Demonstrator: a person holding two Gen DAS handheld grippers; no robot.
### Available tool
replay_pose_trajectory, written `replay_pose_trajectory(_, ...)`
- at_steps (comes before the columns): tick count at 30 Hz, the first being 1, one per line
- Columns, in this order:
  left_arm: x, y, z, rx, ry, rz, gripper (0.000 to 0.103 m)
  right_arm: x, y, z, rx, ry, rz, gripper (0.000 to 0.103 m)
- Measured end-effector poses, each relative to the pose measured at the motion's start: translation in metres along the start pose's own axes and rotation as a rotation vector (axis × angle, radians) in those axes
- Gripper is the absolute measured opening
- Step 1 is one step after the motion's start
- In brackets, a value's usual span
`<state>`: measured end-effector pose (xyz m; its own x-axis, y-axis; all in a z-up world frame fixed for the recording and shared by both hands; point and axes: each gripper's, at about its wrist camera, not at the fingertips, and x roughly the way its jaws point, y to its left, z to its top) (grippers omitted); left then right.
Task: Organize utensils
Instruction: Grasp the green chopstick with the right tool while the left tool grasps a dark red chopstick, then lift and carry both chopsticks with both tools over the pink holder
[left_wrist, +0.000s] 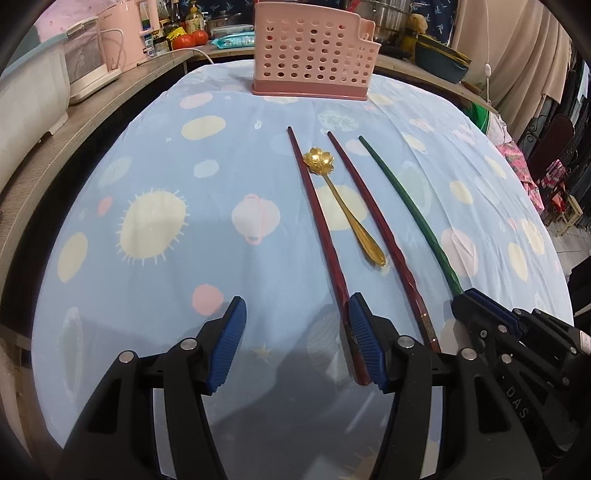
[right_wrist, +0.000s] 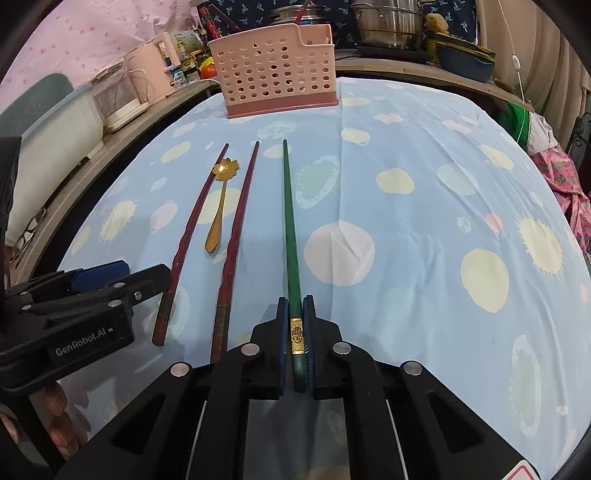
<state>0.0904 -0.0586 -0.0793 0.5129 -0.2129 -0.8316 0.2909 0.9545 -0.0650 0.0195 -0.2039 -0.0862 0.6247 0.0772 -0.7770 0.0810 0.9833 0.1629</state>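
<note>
Right gripper: your fingers are squeezed tight on the green stick, close to its thick end by the gold band.
Left gripper: your fingers are apart with nothing between them. The right pad sits over the thick end of the left red stick. You cannot tell if it touches.
Green stick: it lies long-ways on the cloth, thick end by you, thin tip pointing away to the basket.
Red sticks: the left one and the right red stick lie the same way, thick ends near you, thin tips far off. Both are left of the green stick.
Spoon: it is gold and lies between the two red sticks, not touching them. Its handle points at you and its flower bowl points away.
Between your grippers: only the right red stick lies there. The two grippers are near each other.
Basket: it is pink with holes. It stands up straight at the far end of the cloth, well past all the tips.
In the way: bare cloth lies between the tips and the basket.
Room: the cloth is open on the left and wide open on the right.
Edges: a shelf runs along the left and far sides. A kettle, pots and bottles stand on it.
</note>
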Motion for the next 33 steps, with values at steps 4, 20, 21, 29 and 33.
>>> replay_pose_trajectory(4, 0.0, -0.002, -0.004, 0.009, 0.004, -0.015, 0.055, -0.001, -0.001, -0.001, 0.002, -0.001, 0.0, 0.007)
replay_pose_trajectory(20, -0.005, 0.009, -0.012, 0.0, 0.004, -0.034, 0.014, -0.002, -0.003, -0.002, 0.011, 0.0, 0.007, 0.007)
replay_pose_trajectory(21, -0.005, 0.01, -0.012, -0.005, 0.006, -0.037, 0.011, -0.002, -0.003, -0.002, 0.011, 0.0, 0.007, 0.007)
replay_pose_trajectory(29, -0.014, 0.019, -0.008, -0.036, -0.001, -0.055, 0.007, -0.011, -0.004, -0.001, 0.017, -0.013, 0.021, 0.007)
replay_pose_trajectory(33, -0.027, 0.027, -0.001, -0.051, -0.033, -0.048, 0.007, -0.023, -0.006, 0.005, 0.031, -0.038, 0.037, 0.007)
